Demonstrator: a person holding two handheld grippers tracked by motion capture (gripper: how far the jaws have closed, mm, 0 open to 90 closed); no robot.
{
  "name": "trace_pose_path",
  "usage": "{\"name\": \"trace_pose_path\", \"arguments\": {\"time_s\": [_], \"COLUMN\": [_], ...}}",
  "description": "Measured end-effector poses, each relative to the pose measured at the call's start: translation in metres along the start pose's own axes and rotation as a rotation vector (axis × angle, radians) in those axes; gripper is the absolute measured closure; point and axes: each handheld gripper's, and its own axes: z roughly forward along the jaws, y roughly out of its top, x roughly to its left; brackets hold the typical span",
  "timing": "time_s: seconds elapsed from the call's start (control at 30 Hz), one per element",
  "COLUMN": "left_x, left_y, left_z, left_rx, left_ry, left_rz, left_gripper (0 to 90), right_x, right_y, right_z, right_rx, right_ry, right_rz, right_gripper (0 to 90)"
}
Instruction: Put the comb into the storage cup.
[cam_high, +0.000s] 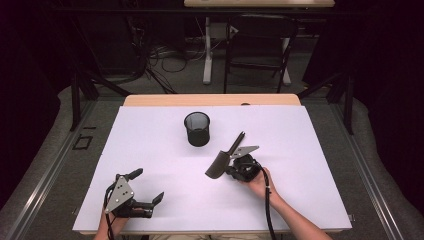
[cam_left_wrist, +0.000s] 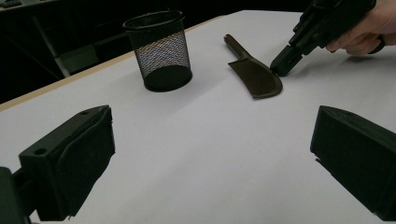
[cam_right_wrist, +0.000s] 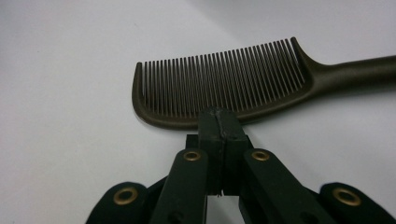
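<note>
A dark comb (cam_right_wrist: 219, 88) lies flat on the smooth white desk (cam_high: 150, 150). It looks like hard plastic, with a long row of thin, straight teeth, a curved back and a thin round handle that sticks out to one side. In the high view the comb (cam_high: 222, 160) is right of the middle of the desk, with its handle pointing away from the person.

Behind it and a little to the left stands a black cup (cam_high: 197, 128). It is round and made of wire mesh with tiny holes, so you can see through its sides. It stands upright and well apart from the comb.

The right gripper (cam_right_wrist: 219, 122) is black and blocky. Its jaws are pressed tight together with nothing between them. Their tip sits right at the curved back of the comb and looks to be touching it. The person's right hand (cam_high: 260, 180) holds this gripper low over the desk.

The left gripper (cam_high: 148, 186) rests near the front left of the desk. Its jaws are spread wide and hold nothing. Their inner pads (cam_left_wrist: 88, 158) look soft and dull.
</note>
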Motion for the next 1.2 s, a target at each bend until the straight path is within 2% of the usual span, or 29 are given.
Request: {"name": "trace_pose_path", "arguments": {"time_s": [0.47, 1.2], "left_x": [0.0, 0.001], "left_y": [0.0, 0.0], "left_z": [0.0, 0.0], "left_rx": [0.004, 0.003], "left_ry": [-0.002, -0.004], "left_rz": [0.005, 0.002], "left_gripper": [0.0, 0.0], "right_x": [0.003, -0.001], "right_y": [0.012, 0.022], "right_z": [0.014, 0.026], "right_rx": [-0.007, -0.029], "right_ry": [0.003, -0.011], "right_rz": [-0.018, -0.002], "right_gripper": [90.0, 90.0]}}
